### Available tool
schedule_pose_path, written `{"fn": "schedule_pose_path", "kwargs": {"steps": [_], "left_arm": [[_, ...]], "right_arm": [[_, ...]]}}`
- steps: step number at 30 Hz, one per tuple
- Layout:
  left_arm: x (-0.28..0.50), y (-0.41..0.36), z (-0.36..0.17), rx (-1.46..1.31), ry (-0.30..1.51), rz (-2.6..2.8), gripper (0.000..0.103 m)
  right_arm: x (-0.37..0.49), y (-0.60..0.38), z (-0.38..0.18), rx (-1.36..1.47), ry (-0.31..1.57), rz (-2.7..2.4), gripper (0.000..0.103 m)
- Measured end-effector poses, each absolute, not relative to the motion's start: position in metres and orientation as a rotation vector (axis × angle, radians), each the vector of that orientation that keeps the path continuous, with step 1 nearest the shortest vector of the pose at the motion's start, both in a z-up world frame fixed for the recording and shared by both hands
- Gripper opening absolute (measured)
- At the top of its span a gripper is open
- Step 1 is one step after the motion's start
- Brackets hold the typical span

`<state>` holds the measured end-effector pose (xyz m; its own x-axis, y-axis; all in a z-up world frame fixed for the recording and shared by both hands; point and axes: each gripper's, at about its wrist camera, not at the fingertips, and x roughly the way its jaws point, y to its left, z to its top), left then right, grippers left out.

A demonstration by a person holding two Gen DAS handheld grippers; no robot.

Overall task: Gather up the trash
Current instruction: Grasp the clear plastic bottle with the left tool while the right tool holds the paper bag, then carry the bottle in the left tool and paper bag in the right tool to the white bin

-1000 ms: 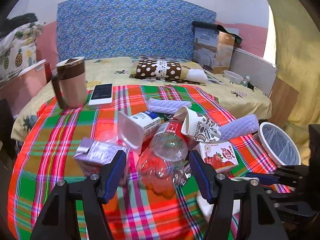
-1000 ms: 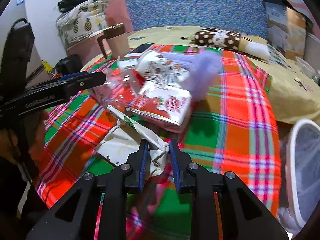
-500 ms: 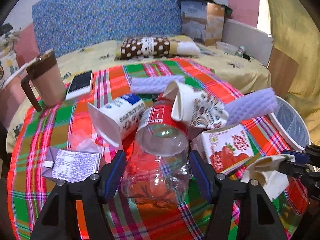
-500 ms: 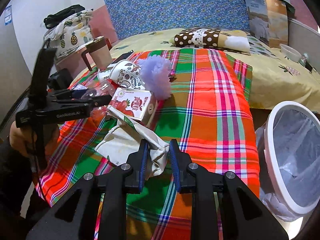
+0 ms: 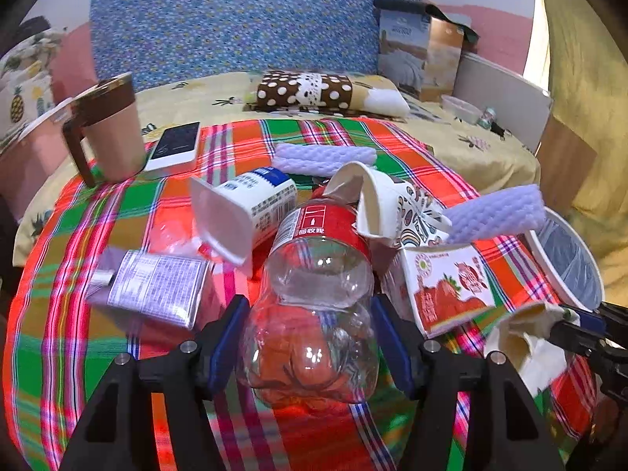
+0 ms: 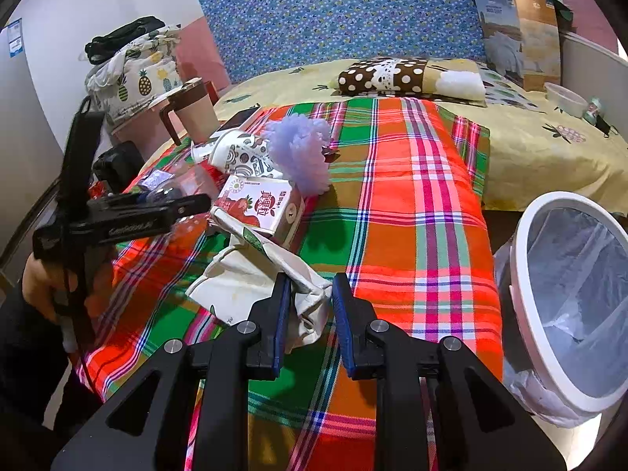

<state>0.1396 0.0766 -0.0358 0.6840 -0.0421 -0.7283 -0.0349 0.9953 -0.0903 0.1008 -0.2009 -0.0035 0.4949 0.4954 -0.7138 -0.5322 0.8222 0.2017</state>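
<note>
My left gripper [image 5: 310, 337] is open, its fingers on either side of the base of a clear plastic bottle [image 5: 314, 306] with a red label, lying on the plaid cloth. My right gripper [image 6: 311, 306] is shut on a crumpled white paper bag [image 6: 251, 274], also seen in the left wrist view [image 5: 526, 337]. Around the bottle lie a yogurt cup [image 5: 243, 212], a patterned paper cup [image 5: 392, 208], a strawberry milk carton [image 5: 447, 286] and a silver wrapper [image 5: 153, 286]. A white trash bin [image 6: 569, 298] with a clear liner stands to the right of the table.
A brown mug [image 5: 106, 129] and a phone [image 5: 172, 145] sit at the far left of the plaid cloth [image 6: 400, 196]. Two purple foam pieces [image 5: 494, 212] lie among the trash. A bed with a dotted pillow [image 5: 314, 90] is behind.
My left gripper has moved forward so the bottle's base now lies between its open fingers. My right gripper, still holding the paper bag, has swung right, bringing the bin into view.
</note>
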Motion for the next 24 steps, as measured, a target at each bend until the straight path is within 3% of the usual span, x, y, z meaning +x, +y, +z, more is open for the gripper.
{"fn": "schedule_pose_path", "kwargs": {"steps": [24], "left_arm": [[0.059, 0.069, 0.014, -0.192, 0.676, 0.033, 0.062]], "right_arm": [[0.09, -0.221, 0.017, -0.024, 0.783, 0.584, 0.024]]}}
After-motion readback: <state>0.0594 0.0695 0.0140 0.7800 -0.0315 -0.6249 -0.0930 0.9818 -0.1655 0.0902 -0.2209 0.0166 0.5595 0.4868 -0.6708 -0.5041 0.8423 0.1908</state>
